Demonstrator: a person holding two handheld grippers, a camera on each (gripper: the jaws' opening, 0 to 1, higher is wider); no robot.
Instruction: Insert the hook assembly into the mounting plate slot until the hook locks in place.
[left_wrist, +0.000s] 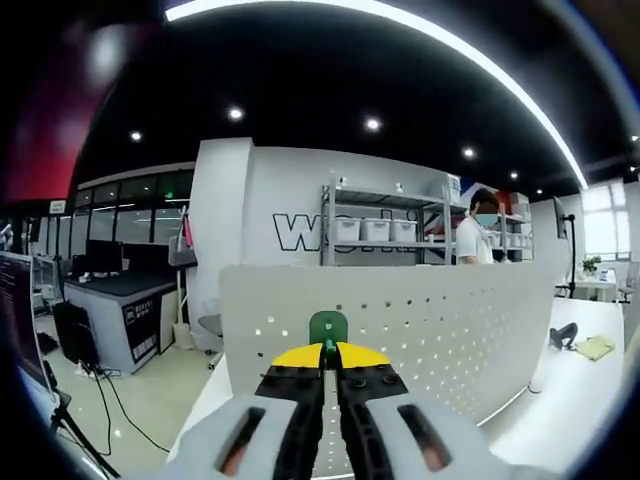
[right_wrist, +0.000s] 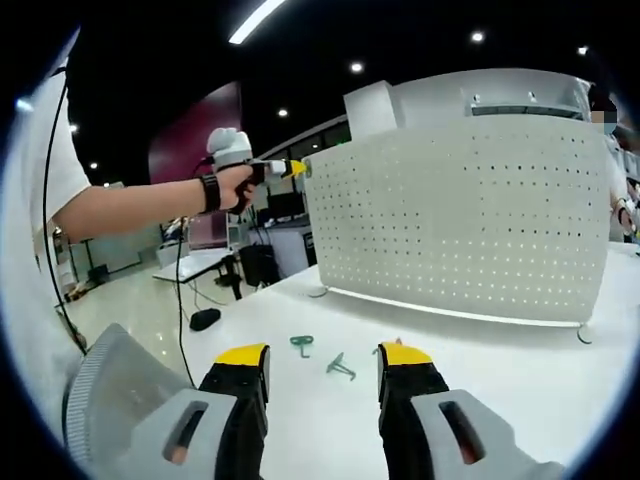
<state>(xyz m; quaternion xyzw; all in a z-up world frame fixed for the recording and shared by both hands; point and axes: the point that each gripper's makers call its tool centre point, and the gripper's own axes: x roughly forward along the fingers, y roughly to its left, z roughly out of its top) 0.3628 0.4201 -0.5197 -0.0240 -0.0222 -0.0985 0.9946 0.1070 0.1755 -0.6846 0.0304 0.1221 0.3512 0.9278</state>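
Left claw (left_wrist: 329, 352) clamped on green hook (left_wrist: 328, 326) at pegboard (right_wrist: 460, 220) top edge for slotting; right claw (right_wrist: 322, 358) apart, idle over spare hooks (right_wrist: 340, 366) on bench (right_wrist: 520, 370).

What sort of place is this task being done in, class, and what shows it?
Most likely an open-plan office or lab: a white table bearing a perforated panel, a storage rack holding bins, and desks with monitors behind.

We note both grippers share a build: the left gripper (left_wrist: 328, 358) and right gripper (right_wrist: 324, 362) have grey housings, black jaws, yellow tips. The person (right_wrist: 50, 190) wears a white short sleeve and black wristband (right_wrist: 209, 192).
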